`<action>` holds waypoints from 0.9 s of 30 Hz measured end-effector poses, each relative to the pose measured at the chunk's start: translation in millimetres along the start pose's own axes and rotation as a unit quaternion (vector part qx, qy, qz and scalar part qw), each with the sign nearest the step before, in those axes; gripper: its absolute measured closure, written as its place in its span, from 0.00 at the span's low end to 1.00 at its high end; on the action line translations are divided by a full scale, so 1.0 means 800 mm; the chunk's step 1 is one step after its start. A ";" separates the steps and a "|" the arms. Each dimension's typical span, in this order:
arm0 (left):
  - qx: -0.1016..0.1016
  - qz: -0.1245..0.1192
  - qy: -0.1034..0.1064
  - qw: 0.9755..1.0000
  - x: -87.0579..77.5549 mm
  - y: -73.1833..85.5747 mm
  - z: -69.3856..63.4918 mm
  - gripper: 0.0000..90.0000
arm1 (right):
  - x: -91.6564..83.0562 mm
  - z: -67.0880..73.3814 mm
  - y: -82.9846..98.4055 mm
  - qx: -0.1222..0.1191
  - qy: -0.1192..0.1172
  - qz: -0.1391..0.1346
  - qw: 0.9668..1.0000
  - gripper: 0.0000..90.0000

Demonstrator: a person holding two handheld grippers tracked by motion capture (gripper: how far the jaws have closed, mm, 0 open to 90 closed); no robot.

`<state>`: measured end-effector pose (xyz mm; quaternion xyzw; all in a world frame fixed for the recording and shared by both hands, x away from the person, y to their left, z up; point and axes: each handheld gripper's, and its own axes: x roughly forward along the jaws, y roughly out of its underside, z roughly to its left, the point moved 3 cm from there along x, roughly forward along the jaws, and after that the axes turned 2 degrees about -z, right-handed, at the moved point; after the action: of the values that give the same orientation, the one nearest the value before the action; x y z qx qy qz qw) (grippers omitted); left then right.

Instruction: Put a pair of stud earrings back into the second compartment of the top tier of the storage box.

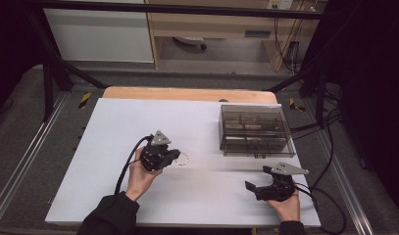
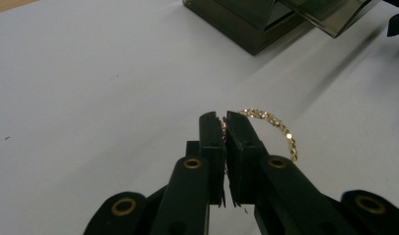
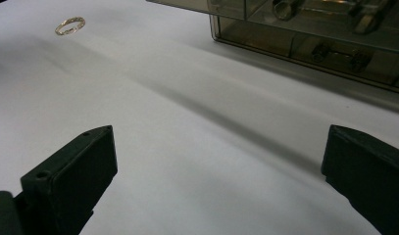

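The gold chain bracelet is a thin loop of small sparkling links, curved into a rough ring. One side of the loop is pinched between the closed fingers of the left gripper, and the rest arcs out to the right of them over the white bench. From above, the bracelet shows as a small pale ring just beside the gripper's tip, left of the smoky transparent box and apart from it.

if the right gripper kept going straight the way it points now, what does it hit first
Probably nothing soon: the right gripper, jaws open, points across bare white table. The smoky clear plastic compartment box lies to one side of that line and the thin gold bracelet to the other, though depth is hard to judge.
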<state>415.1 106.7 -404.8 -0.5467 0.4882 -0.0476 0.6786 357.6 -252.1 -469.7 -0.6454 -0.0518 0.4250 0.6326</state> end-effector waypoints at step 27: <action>0.032 -0.007 0.026 0.999 0.037 -0.069 -0.057 0.95 | -0.001 0.000 0.000 0.000 0.000 0.001 1.000 0.01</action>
<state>423.7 34.9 -376.1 -0.5267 0.4998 -0.0824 0.6827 357.3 -252.4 -469.5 -0.6457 -0.0511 0.4253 0.6321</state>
